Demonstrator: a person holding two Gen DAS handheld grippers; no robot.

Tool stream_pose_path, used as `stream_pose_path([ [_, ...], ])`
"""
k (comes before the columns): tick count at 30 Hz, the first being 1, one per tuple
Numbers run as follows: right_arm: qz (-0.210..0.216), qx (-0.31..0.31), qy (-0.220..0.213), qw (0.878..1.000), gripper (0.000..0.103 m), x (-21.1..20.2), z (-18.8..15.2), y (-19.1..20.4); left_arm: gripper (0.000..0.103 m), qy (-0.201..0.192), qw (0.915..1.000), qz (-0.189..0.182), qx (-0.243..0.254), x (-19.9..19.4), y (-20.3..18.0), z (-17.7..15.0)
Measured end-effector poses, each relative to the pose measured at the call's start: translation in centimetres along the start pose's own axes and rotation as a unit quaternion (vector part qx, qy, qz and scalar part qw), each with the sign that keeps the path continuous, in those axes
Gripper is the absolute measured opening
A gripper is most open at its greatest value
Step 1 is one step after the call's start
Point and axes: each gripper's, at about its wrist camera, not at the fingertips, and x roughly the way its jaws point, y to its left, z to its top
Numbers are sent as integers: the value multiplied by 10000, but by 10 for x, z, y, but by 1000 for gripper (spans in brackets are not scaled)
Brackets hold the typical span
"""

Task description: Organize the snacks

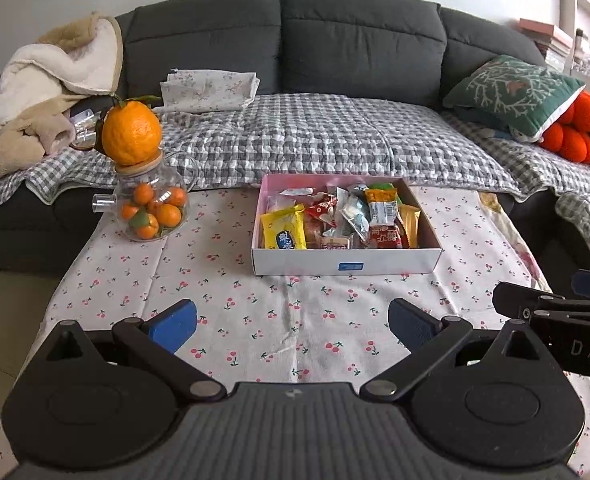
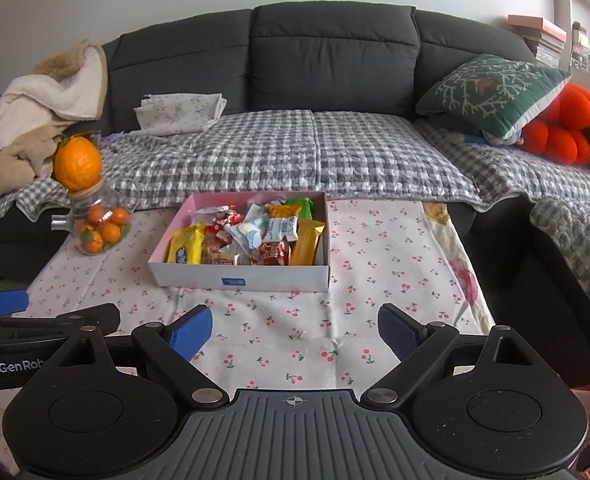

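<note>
The snack box [image 1: 347,266] sits mid-table, toward the far edge. Left gripper [image 1: 293,326] and right gripper [image 2: 295,332] hover near the front edge, fingers apart, holding nothing. A clumsy reach could tip the orange jar [image 1: 151,204] by the far left corner

Open white box [image 1: 347,262] on the cloth, filled with jumbled wrapped snacks [image 1: 337,220].

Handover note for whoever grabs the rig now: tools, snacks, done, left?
Left tool: open, empty, hovering above the tablecloth short of the box.
Right tool: open, empty, same height, beside it.
Snack box: mid-table, snack packets piled loose inside; none lie outside on the cloth.
Glass jar of oranges stands left of the box.
Done: all in the box.
Left: tidy the pile, if wanted.
</note>
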Motion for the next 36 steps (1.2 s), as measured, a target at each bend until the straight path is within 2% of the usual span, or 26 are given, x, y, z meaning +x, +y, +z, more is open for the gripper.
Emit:
stream_pose_path([
  [36,-7,38,87,10000,92,2,-1,-1,102,105,9999,-11,-27,1,-2,-1],
])
